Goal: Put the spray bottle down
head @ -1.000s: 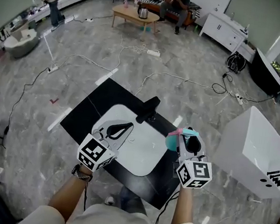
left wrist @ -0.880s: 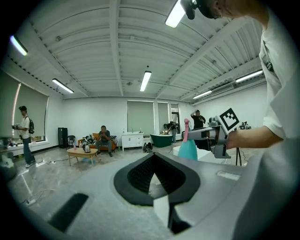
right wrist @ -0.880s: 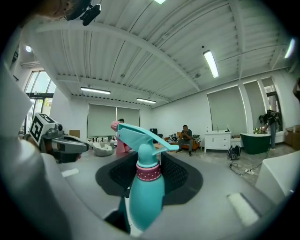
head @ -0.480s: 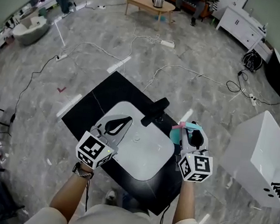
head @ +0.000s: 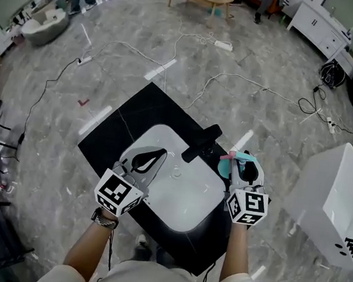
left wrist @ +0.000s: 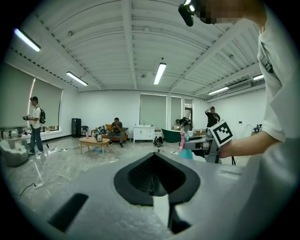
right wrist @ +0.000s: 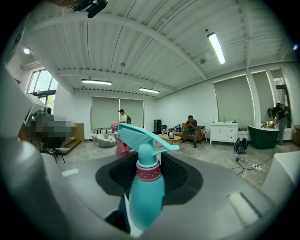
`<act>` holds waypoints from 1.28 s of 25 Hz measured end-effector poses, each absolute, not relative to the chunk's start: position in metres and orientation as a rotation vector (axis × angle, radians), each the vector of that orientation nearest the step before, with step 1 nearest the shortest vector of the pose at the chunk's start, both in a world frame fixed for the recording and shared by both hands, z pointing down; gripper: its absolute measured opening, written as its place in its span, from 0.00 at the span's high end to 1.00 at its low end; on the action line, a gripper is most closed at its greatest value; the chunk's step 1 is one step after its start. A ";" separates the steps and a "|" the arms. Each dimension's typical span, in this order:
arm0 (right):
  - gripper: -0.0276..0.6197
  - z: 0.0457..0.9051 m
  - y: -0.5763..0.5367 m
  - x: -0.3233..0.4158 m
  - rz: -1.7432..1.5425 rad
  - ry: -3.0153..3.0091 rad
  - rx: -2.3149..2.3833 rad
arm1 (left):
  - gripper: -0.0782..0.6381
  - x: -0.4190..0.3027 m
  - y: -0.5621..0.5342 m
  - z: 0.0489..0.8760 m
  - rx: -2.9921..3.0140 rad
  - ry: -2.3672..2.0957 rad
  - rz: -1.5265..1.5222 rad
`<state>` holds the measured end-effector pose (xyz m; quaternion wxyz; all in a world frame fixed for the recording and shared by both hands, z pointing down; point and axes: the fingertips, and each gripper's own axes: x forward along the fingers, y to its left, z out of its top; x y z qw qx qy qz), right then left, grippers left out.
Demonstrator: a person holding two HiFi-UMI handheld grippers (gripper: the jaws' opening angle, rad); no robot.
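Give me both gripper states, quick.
Left gripper: closed, empty.
Right gripper: closed on the spray bottle.

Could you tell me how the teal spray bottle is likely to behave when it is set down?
The spray bottle looks like rigid plastic, so probably stiff and light. Tall and narrow under a jutting trigger, it may tip if released tilted.

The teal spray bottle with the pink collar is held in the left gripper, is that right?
Not quite: the spray bottle is held in the right gripper, not the left. The right gripper view shows its jaws closed on the teal body, while the left gripper view shows the left gripper holding nothing.
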<state>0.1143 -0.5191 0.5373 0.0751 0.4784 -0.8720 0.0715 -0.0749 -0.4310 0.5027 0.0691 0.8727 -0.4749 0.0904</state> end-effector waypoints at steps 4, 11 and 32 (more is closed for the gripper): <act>0.71 0.561 -0.537 0.108 0.232 -2.602 1.425 | 0.89 -0.084 -0.438 0.515 2.590 -1.444 0.275; 0.71 0.598 -0.560 0.110 0.242 -2.568 1.481 | 0.89 -0.093 -0.442 0.536 2.533 -1.459 0.295; 0.69 0.647 -0.567 0.105 0.303 -2.528 1.422 | 0.89 -0.089 -0.440 0.559 2.489 -1.427 0.338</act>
